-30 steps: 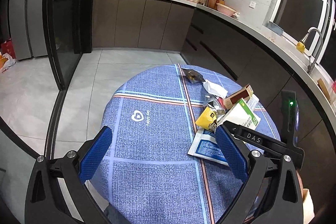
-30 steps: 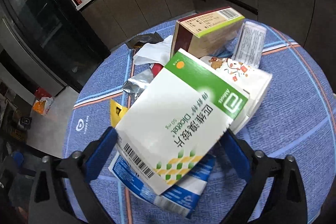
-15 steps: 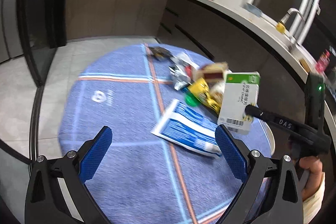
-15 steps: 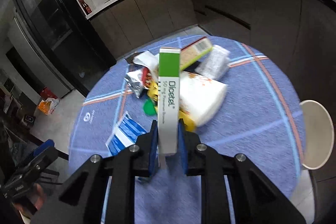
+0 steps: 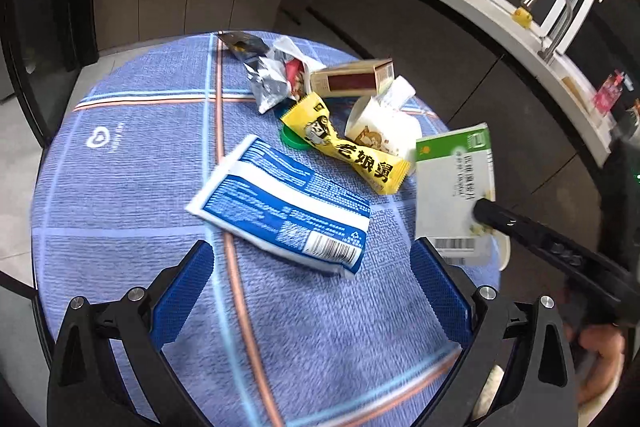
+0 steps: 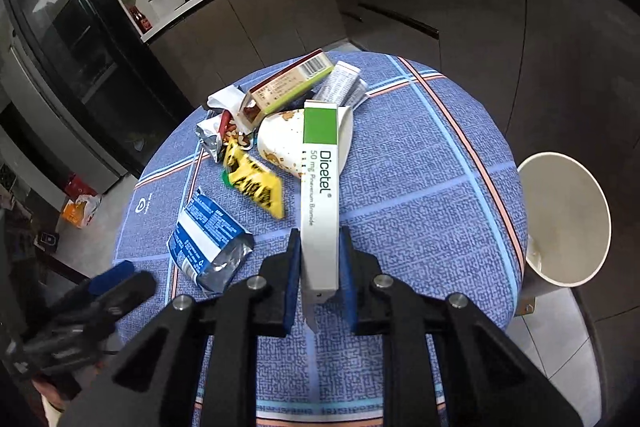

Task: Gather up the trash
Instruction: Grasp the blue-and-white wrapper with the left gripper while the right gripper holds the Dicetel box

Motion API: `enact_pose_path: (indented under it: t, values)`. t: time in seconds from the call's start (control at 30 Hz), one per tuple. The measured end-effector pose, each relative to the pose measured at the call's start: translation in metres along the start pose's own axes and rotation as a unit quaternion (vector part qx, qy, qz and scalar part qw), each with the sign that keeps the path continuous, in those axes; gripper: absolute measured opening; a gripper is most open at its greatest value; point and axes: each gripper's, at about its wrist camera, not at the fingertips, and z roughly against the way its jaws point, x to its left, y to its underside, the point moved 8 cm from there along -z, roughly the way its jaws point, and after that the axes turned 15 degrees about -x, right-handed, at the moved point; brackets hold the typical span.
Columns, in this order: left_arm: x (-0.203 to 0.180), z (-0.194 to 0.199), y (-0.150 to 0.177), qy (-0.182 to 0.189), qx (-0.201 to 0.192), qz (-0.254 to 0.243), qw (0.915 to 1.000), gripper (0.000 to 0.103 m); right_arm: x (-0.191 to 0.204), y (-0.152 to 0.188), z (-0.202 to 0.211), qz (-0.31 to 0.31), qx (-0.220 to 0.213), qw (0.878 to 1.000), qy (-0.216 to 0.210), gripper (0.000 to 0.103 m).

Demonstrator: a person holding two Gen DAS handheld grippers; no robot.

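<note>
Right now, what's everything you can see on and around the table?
Medicine box: 1, white and green, clamped in right hand-held gripper.
Blue pouch: 1, blue-white, table near side.
Yellow wrapper: 1, table centre.
Paper cup: 1, white, lying by wrapper.
Brown carton: 1, far side.
Foil bag: 1, silver, far side.
Bin: 1, cream, beside table.
Table: 1, blue cloth.
Left hand-held gripper: open, empty.
Right hand-held gripper: shut.

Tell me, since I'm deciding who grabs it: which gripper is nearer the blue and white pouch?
Left. The open left gripper hovers just short of the blue and white pouch. The right gripper, off to the side, is clamped on the Dicetel box.
</note>
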Motion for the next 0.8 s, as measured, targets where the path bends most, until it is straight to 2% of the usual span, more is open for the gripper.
enact_pose_path:
  t: [0.1, 0.2, 0.27, 0.3, 0.37, 0.4, 0.43, 0.47, 0.6, 0.8]
  values:
    - [-0.009, -0.016, 0.008, -0.020, 0.005, -0.039, 0.9990, 0.095, -0.004, -0.001, 0.000, -0.002, 0.000, 1.000, 0.001, 0.019]
    - [-0.010, -0.025, 0.008, -0.063, -0.010, -0.099, 0.9930, 0.092, -0.008, 0.002, 0.001, -0.008, -0.001, 1.000, 0.001, 0.019]
    - [-0.006, -0.032, 0.010, -0.071, -0.001, -0.106, 0.9918, 0.070, -0.009, 0.002, 0.002, -0.010, -0.001, 1.000, 0.000, 0.019]
    - [-0.004, -0.035, 0.010, -0.074, 0.006, -0.105, 0.9917, 0.065, -0.009, 0.003, 0.002, -0.008, -0.002, 1.000, 0.000, 0.019]
    - [0.001, -0.040, 0.013, -0.078, 0.015, -0.097, 0.9921, 0.040, -0.007, 0.003, 0.003, -0.006, -0.003, 1.000, 0.000, 0.019]
    - [0.004, -0.043, 0.014, -0.079, 0.021, -0.089, 0.9926, 0.032, -0.006, 0.003, 0.003, -0.005, -0.004, 1.000, 0.000, 0.019]
    - [0.008, -0.043, 0.015, -0.077, 0.026, -0.084, 0.9931, 0.014, -0.006, 0.004, 0.003, -0.004, -0.004, 1.000, 0.000, 0.019]
    - [0.011, -0.045, 0.015, -0.073, 0.032, -0.078, 0.9938, 0.007, -0.005, 0.004, 0.003, -0.002, -0.004, 1.000, 0.000, 0.019]
    - [0.021, -0.040, 0.008, -0.074, 0.026, -0.068, 0.9946, 0.002, -0.003, 0.003, 0.006, -0.001, -0.005, 1.000, -0.003, 0.019]
    - [0.016, -0.009, -0.017, -0.056, -0.012, -0.063, 0.9964, 0.001, 0.002, -0.009, 0.024, 0.003, -0.029, 0.999, -0.012, 0.019]
